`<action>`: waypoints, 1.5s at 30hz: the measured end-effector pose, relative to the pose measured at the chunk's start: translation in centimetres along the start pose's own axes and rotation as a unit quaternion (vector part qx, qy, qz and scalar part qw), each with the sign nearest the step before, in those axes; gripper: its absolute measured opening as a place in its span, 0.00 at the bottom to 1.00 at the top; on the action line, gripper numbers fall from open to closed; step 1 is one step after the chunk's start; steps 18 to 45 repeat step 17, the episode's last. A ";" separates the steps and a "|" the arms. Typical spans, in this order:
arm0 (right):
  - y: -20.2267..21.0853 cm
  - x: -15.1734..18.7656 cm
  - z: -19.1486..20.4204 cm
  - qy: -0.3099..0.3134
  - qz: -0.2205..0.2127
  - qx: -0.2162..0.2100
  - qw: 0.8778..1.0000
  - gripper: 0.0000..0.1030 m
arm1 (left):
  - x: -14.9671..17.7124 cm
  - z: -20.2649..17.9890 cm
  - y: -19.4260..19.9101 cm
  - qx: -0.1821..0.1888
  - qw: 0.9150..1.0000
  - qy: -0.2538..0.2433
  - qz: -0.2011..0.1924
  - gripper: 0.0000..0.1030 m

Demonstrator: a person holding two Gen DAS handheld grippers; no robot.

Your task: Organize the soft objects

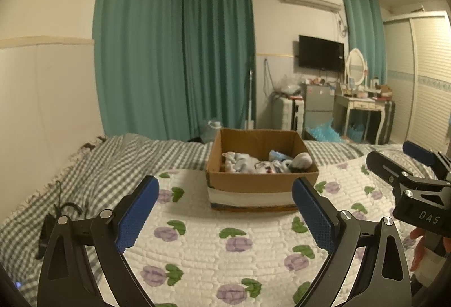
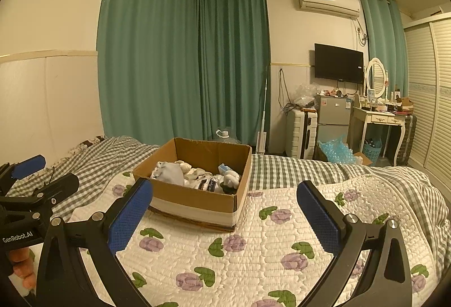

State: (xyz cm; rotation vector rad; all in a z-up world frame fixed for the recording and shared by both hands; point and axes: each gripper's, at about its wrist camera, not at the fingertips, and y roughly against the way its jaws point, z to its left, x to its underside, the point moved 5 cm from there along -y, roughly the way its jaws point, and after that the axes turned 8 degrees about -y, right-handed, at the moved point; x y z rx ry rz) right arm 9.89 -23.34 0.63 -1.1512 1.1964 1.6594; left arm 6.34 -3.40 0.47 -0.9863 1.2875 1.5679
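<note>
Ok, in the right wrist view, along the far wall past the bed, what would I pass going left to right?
Green curtains → white suitcase → small fridge → white dressing table with its oval mirror → louvered wardrobe doors.

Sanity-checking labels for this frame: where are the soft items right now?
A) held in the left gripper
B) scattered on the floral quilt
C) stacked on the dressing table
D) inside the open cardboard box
D: the soft items lie piled inside the open cardboard box on the floral quilt; the left gripper and right gripper are both open and hold nothing.
</note>
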 end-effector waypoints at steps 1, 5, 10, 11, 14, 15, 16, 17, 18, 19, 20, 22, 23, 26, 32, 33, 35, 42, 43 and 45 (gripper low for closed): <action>0.0 0.0 0.0 0.000 0.000 -0.001 1.000 1.00 | 0.0 0.0 0.0 0.000 1.000 -0.001 0.000 0.94; 0.0 0.0 0.0 0.000 -0.001 0.000 1.000 1.00 | 0.0 0.0 0.0 0.000 1.000 -0.002 0.001 0.94; 0.0 0.1 -0.1 0.001 0.000 0.000 1.000 1.00 | 0.0 -0.1 0.2 0.000 1.000 0.000 -0.001 0.94; 0.0 0.1 0.0 0.001 0.000 0.000 1.000 1.00 | 0.0 -0.1 0.2 0.001 1.000 0.001 -0.001 0.94; 0.0 0.1 0.0 0.002 0.001 0.000 1.000 1.00 | 0.0 -0.2 0.4 -0.001 1.000 0.000 -0.004 0.94; 0.0 0.1 0.0 0.001 0.001 0.000 1.000 1.00 | 0.0 -0.2 0.4 -0.001 1.000 0.000 -0.004 0.94; 0.0 0.1 0.0 0.001 0.001 0.000 1.000 1.00 | 0.0 -0.3 0.4 -0.001 1.000 0.000 -0.004 0.94; 0.0 0.1 0.0 0.002 0.001 0.000 1.000 1.00 | -0.1 -0.3 0.4 -0.001 1.000 0.001 -0.004 0.94; 0.0 0.1 0.0 0.002 0.001 0.000 1.000 1.00 | -0.1 -0.3 0.4 -0.001 1.000 0.001 -0.004 0.94; 0.0 0.1 0.0 0.002 0.001 0.000 1.000 1.00 | -0.1 -0.3 0.4 -0.001 1.000 0.001 -0.004 0.94; 0.0 0.1 0.0 0.002 0.001 0.000 1.000 1.00 | -0.1 -0.3 0.4 -0.001 1.000 0.001 -0.004 0.94; 0.0 0.1 0.0 0.002 0.001 0.000 1.000 1.00 | -0.1 -0.3 0.4 -0.001 1.000 0.001 -0.004 0.94; 0.0 0.1 0.0 0.002 0.001 0.000 1.000 1.00 | -0.1 -0.3 0.4 -0.001 1.000 0.001 -0.004 0.94; 0.0 0.1 0.0 0.002 0.001 0.000 1.000 1.00 | -0.1 -0.3 0.4 -0.001 1.000 0.001 -0.004 0.94; 0.0 0.1 0.0 0.002 0.001 0.000 1.000 1.00 | -0.1 -0.3 0.4 -0.001 1.000 0.001 -0.004 0.94; 0.0 0.1 0.0 0.002 0.001 0.000 1.000 1.00 | -0.1 -0.3 0.4 -0.001 1.000 0.001 -0.004 0.94; 0.0 0.1 0.0 0.002 0.001 0.000 1.000 1.00 | -0.1 -0.3 0.4 -0.001 1.000 0.001 -0.004 0.94; 0.0 0.1 0.0 0.002 0.001 0.000 1.000 1.00 | -0.1 -0.3 0.4 -0.001 1.000 0.001 -0.004 0.94; 0.0 0.1 0.0 0.002 0.001 0.000 1.000 1.00 | -0.1 -0.3 0.4 -0.001 1.000 0.001 -0.004 0.94; 0.0 0.1 0.0 0.002 0.001 0.000 1.000 1.00 | -0.1 -0.3 0.4 -0.001 1.000 0.001 -0.004 0.94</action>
